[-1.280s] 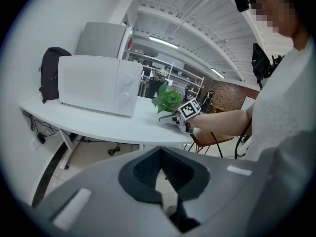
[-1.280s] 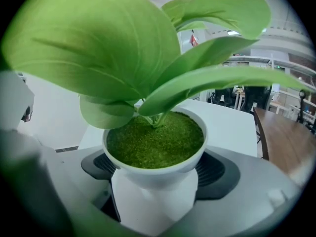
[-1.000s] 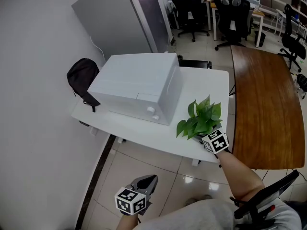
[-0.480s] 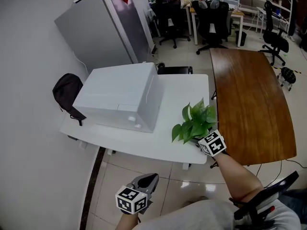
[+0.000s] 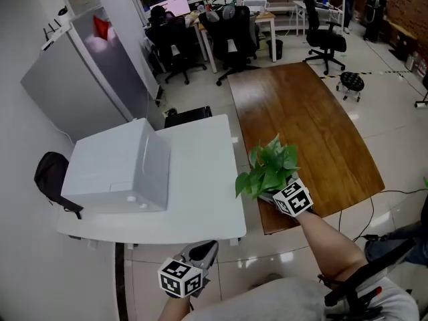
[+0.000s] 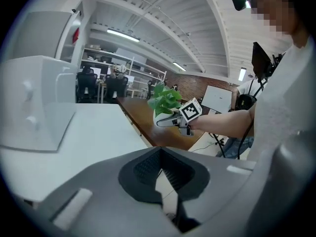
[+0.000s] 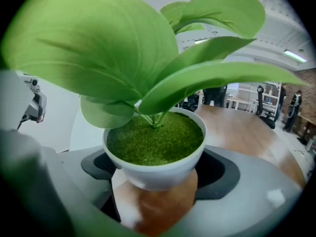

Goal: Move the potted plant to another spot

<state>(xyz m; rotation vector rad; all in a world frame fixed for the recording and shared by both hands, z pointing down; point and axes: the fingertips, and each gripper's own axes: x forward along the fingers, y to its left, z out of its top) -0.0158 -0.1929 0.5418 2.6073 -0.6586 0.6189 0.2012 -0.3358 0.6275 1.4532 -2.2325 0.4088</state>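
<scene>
The potted plant (image 5: pixel 268 170), broad green leaves in a small white pot (image 7: pixel 154 171), is held in the air over the near left corner of the brown wooden table (image 5: pixel 304 122). My right gripper (image 5: pixel 271 194) is shut on the pot, one jaw on each side of its lower wall; the right gripper view shows moss and leaves filling the space above the jaws. My left gripper (image 5: pixel 200 254) hangs low near my body, in front of the white table (image 5: pixel 200 179), shut with nothing in it. The left gripper view shows the right gripper (image 6: pixel 168 123) with the plant (image 6: pixel 165 98).
A large white box-shaped machine (image 5: pixel 117 172) stands on the left of the white table. A black bag (image 5: pixel 50 176) hangs at its far left end. A grey cabinet (image 5: pixel 80 79), office chairs (image 5: pixel 231 35) and desks lie beyond. A black chair (image 5: pixel 364 283) is at my right.
My right gripper has carried the plant rightwards, off the white table's right part to above the brown table's near corner. The head view has swung right. The left gripper stays low.
</scene>
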